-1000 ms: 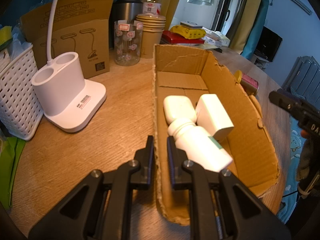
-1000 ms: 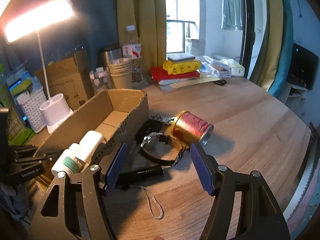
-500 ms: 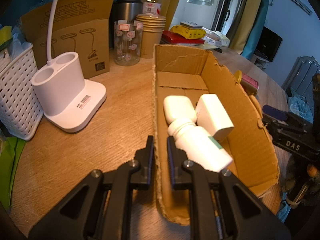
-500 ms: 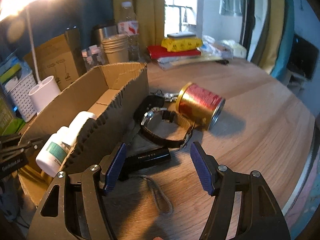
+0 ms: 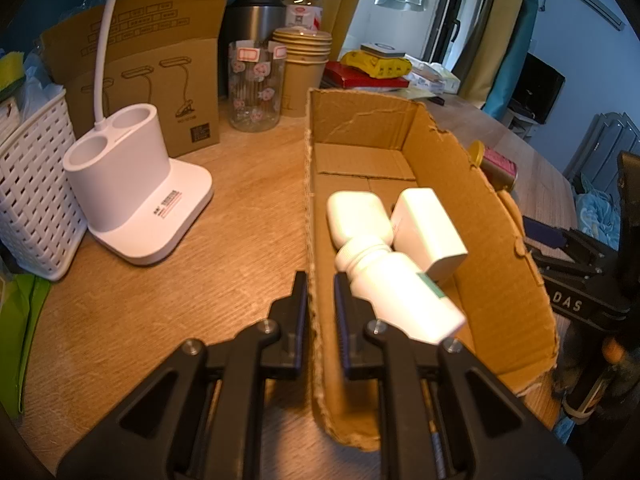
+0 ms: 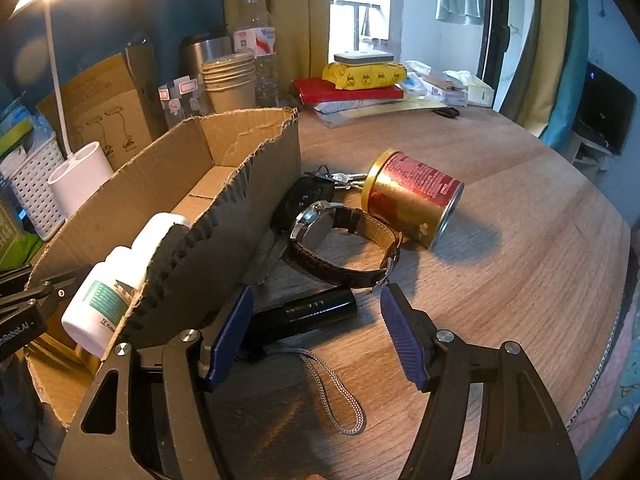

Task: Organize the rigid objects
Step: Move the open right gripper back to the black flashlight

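An open cardboard box [image 5: 492, 216] holds a white bottle [image 5: 396, 292], a white case [image 5: 358, 218] and a white adapter [image 5: 430, 232]. My left gripper [image 5: 321, 284] is shut on the box's left wall. My right gripper [image 6: 316, 300] is open, its jaws straddling a black flashlight [image 6: 304, 314] with a grey lanyard [image 6: 336, 392]. A brown-strapped watch [image 6: 344, 244], a car key [image 6: 304, 200] and a red-gold can [image 6: 412, 196] lie just beyond, beside the box [image 6: 224, 216].
A white lamp base [image 5: 132, 184], white basket [image 5: 28, 184], brown carton [image 5: 152, 80], glass jar [image 5: 254, 84] and paper cups [image 5: 302, 68] stand left and behind. Books and packets [image 6: 360, 84] sit at the back of the round wooden table [image 6: 520, 216].
My right gripper has moved forward and down, so the flashlight now lies between its open jaws. The left gripper still clamps the box wall and has not moved.
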`<state>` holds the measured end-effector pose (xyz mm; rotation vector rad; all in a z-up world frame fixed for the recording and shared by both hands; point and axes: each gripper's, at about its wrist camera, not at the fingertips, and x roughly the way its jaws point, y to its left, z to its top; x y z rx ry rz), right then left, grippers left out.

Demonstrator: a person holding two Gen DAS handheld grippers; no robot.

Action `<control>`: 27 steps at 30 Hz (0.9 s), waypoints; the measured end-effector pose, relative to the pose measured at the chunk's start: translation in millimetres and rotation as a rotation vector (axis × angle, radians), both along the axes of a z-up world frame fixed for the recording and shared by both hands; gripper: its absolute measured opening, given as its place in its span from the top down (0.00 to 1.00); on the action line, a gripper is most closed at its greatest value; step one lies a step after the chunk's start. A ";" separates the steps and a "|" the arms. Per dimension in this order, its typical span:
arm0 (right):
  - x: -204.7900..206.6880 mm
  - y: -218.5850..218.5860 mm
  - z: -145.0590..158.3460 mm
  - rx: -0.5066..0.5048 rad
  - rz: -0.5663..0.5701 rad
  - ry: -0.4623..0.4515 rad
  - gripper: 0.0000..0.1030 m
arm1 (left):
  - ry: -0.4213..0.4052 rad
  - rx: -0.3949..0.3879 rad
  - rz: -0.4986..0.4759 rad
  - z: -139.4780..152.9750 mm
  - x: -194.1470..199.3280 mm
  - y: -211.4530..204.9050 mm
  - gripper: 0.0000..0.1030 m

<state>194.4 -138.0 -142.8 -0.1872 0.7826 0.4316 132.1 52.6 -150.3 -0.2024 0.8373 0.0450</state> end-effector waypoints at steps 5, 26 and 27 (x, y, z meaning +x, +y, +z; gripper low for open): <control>1.7 0.1 -3.7 -0.008 -0.001 0.004 0.33 | 0.000 0.000 0.000 -0.1 0.0 0.1 0.87; -5.8 -13.0 -5.8 -0.051 0.020 0.011 0.33 | -0.001 -0.001 0.000 0.1 0.3 0.1 0.87; -4.9 -14.4 -7.9 -0.061 0.015 0.016 0.33 | 0.000 -0.001 0.000 0.0 0.3 0.2 0.87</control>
